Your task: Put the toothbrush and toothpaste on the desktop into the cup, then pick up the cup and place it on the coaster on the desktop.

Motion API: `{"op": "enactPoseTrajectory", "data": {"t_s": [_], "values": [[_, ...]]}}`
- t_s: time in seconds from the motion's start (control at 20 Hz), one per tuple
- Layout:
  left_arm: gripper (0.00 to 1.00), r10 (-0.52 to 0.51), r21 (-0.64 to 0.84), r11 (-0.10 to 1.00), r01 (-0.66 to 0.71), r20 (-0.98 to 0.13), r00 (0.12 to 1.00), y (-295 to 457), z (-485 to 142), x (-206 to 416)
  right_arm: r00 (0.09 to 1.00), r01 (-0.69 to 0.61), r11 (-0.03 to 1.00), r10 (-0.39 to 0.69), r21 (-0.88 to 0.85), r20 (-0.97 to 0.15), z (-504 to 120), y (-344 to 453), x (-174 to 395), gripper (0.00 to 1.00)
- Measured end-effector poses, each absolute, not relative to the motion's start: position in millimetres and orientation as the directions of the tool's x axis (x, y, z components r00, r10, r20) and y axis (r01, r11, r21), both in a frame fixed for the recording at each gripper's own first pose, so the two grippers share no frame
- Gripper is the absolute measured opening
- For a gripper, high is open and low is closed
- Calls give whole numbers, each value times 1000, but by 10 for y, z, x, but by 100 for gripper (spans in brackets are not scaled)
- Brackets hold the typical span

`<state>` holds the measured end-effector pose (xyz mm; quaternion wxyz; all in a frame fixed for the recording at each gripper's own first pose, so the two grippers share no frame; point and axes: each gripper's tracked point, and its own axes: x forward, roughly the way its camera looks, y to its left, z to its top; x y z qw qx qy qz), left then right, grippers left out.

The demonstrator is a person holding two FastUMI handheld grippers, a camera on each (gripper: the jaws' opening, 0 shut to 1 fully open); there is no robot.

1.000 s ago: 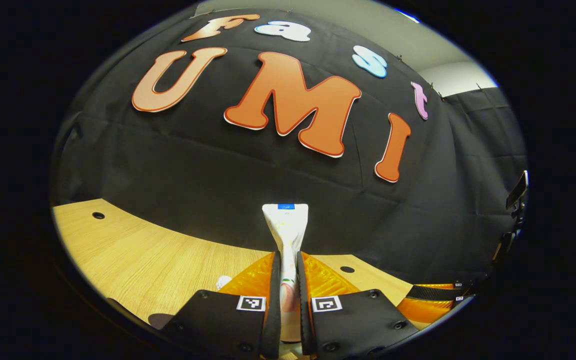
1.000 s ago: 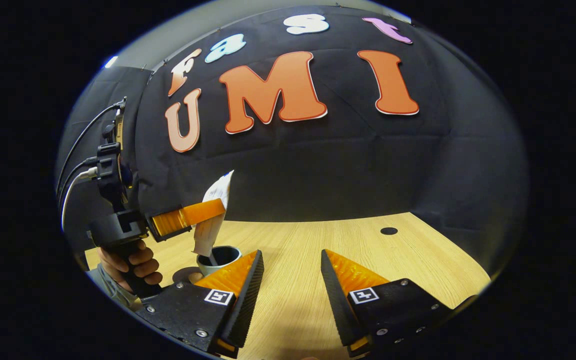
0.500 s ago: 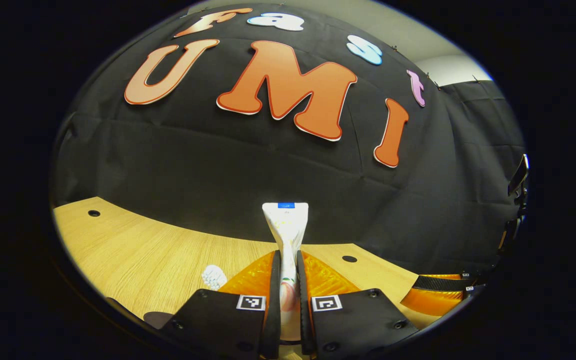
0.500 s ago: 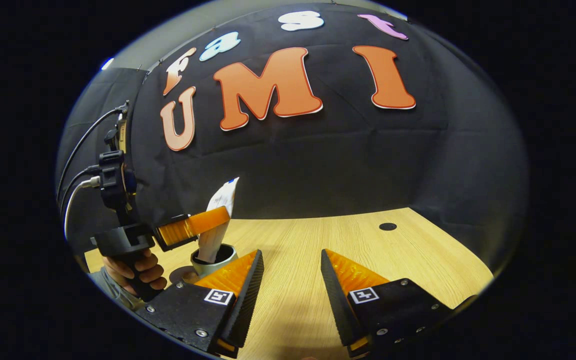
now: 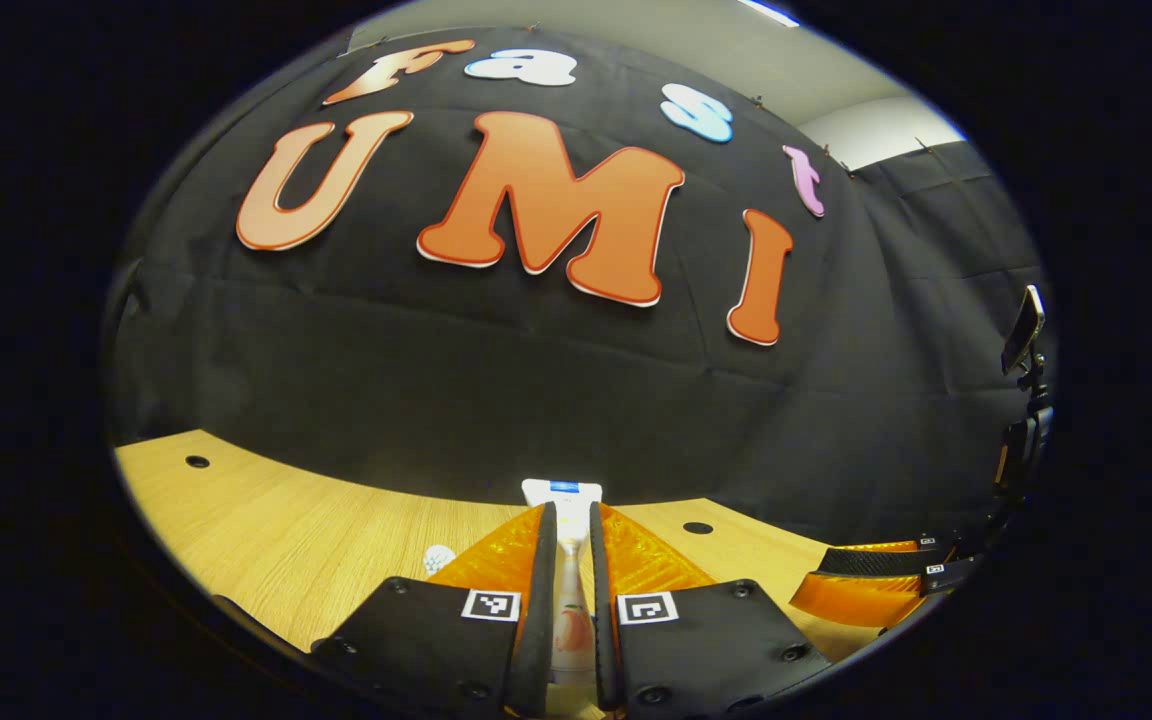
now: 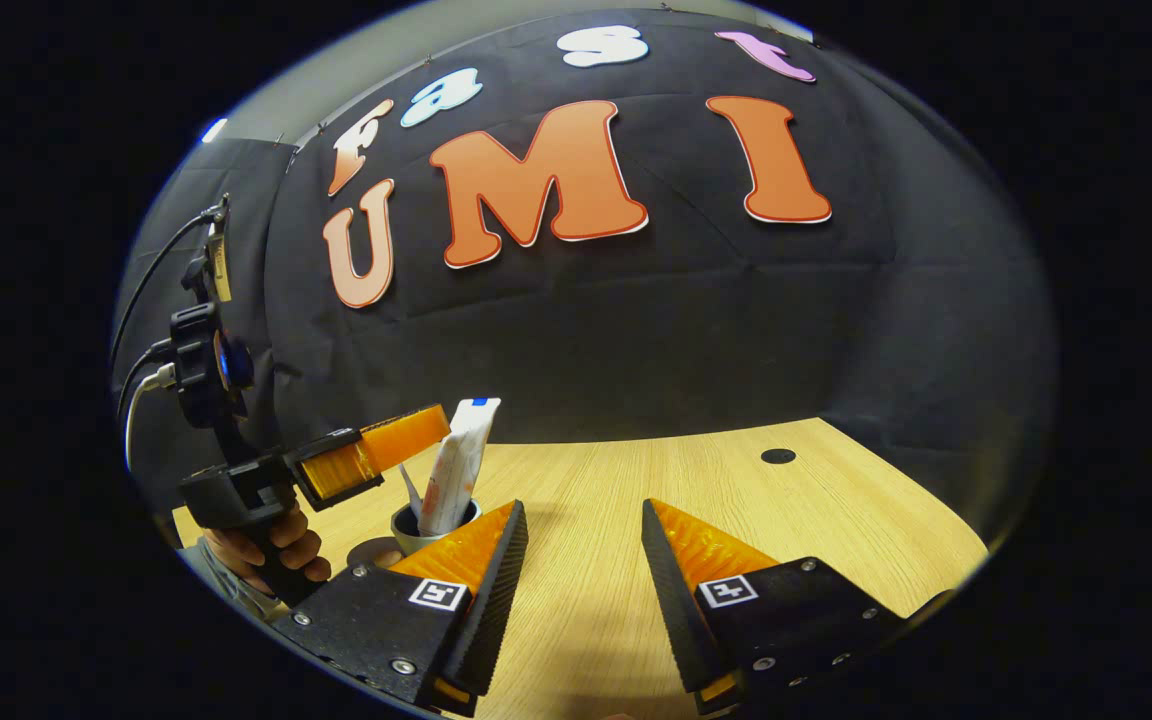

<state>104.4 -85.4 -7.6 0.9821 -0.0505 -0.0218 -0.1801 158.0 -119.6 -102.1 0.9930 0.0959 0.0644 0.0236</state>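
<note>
Change: since the earlier frame we see the toothpaste point(image 6: 461, 450) sunk lower between the left gripper point(image 5: 568, 560) fingers, and the gripper drawn back along the tube.
Left gripper: its fingers are narrowly set about the tube; we cannot tell whether both still press on it. In the right gripper view it point(image 6: 391, 445) sits just beside the tube's upper part, held by a hand point(image 6: 271, 535).
Right gripper: jaws wide, holding nothing, the right gripper point(image 6: 581, 545) hovers over the desktop point(image 6: 736, 500).
Toothpaste: standing tilted in the cup point(image 6: 416, 528).
Toothbrush: a thin white stem point(image 6: 410, 490) rises from the cup beside the tube; we judge it the toothbrush.
Coaster: a dark disc point(image 6: 376, 550) just beside the cup, partly hidden; probably the coaster.
Done: we judge both items in the cup.
Left: release, then lift the cup onto the coaster.
</note>
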Motion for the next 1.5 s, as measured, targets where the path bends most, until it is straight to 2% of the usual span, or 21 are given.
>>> {"op": "enactPoseTrajectory", "data": {"t_s": [0.05,0.1,0.2,0.25,0.3,0.55,0.75,1.0,1.05,1.2,1.25,1.3,1.35,1.5], "values": [[22,-354,-80,931,357,48,934,-869,-121,1026,991,-34,981,58,189,-124,-1015,-1188,1571,65],[22,-356,-78,930,358,46,933,-870,-136,1001,991,-36,982,60,186,-123,-1007,-1174,1555,70],[22,-368,-84,925,371,51,929,-897,-111,968,991,-38,982,61,182,-121,-988,-1152,1534,70],[28,-365,-77,926,369,58,929,-866,-63,931,991,-37,983,60,182,-123,-978,-1148,1530,70],[28,-364,-66,927,368,66,929,-850,-26,907,990,-34,982,58,183,-129,-980,-1145,1520,70],[63,-331,-21,942,335,119,936,-611,239,695,990,-49,980,74,191,-123,-863,-1010,1475,70],[74,-307,6,951,310,142,941,-420,372,543,986,-74,983,97,168,-133,-834,-828,1453,70],[75,-293,29,956,291,129,947,-172,404,329,977,-98,989,116,106,-177,-842,-569,1423,70],[82,-288,32,958,286,130,949,-116,414,295,976,-107,990,122,91,-183,-829,-514,1418,69],[91,-253,49,967,249,132,958,38,463,214,967,-130,989,143,77,-210,-824,-347,1430,70],[92,-236,54,971,231,134,962,128,493,172,964,-131,989,143,70,-223,-827,-311,1442,65],[94,-227,57,973,222,134,964,217,500,136,961,-134,989,145,63,-236,-840,-276,1456,65],[95,-217,57,976,211,134,967,318,477,88,957,-135,989,145,57,-251,-855,-244,1463,69],[97,-186,63,982,179,129,974,520,469,14,941,-133,990,142,51,-307,-910,-191,1503,70]]}}
